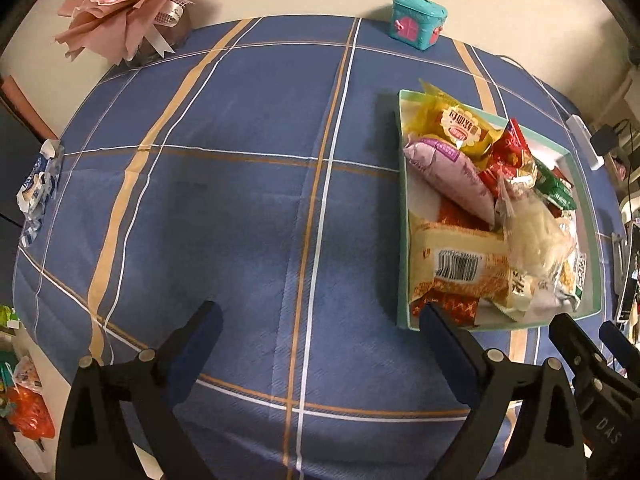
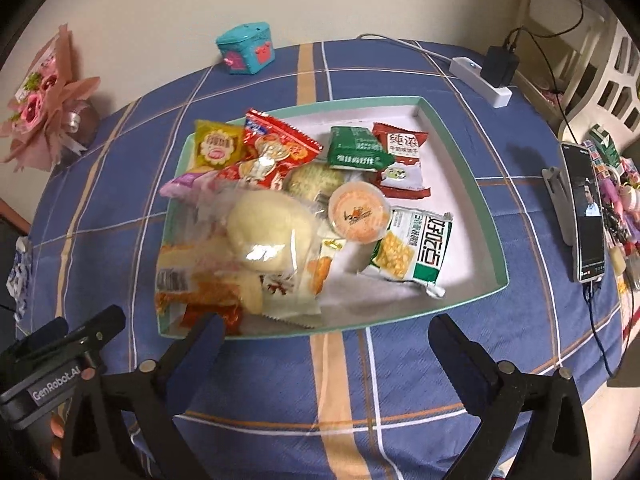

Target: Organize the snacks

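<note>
A shallow green-rimmed tray point(image 2: 494, 240) stands on the blue plaid tablecloth and holds several snack packets: a yellow packet point(image 2: 218, 146), a red packet point(image 2: 276, 148), a green packet point(image 2: 354, 148), a clear-wrapped bun point(image 2: 264, 232), a round orange cup point(image 2: 358, 212) and a green-and-white corn packet point(image 2: 416, 246). The tray also shows in the left wrist view point(image 1: 402, 240) at the right. My left gripper point(image 1: 320, 316) is open and empty over bare cloth left of the tray. My right gripper point(image 2: 326, 328) is open and empty at the tray's near edge.
A teal toy box point(image 1: 418, 20) and a pink bouquet point(image 1: 128, 4) stand at the table's far edge. A blue-and-white wrapper point(image 1: 38, 184) lies at the left edge. A power strip point(image 2: 484, 80) and a propped phone point(image 2: 586, 208) are at the right.
</note>
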